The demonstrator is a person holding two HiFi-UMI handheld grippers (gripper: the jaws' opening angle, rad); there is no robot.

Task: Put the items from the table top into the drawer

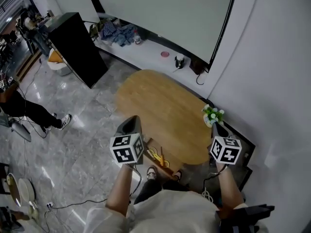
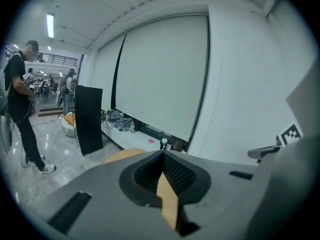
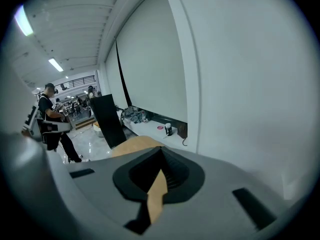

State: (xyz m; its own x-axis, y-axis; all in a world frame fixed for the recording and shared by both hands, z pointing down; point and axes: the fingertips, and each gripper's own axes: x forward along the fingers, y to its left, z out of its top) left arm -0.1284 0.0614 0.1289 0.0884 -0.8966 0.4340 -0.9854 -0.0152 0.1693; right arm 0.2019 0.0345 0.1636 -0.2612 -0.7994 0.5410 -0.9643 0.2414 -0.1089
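The big oval wooden table stands beside a white wall. At its right edge stands a small pot of green leaves and white flowers. It is the only thing I can see on the table top. A wooden drawer sticks out, open, from under the near end of the table, just in front of the person's shoes. Something yellow lies inside it, too small to tell what. The left gripper is held up in the air over the near left side of the table. Its two fingers are pressed together and hold nothing, as its own view shows. The right gripper is up too, just beside the flower pot but not touching it. Its fingers are also together with nothing in them. Past the table a tall flat black board stands on the shiny grey floor. Along the wall runs a low white shelf under a big white screen. On the shelf lie a heap of blue-grey cloth, a small round pink thing and a small dark jar. At the far left stands a person in black clothes.
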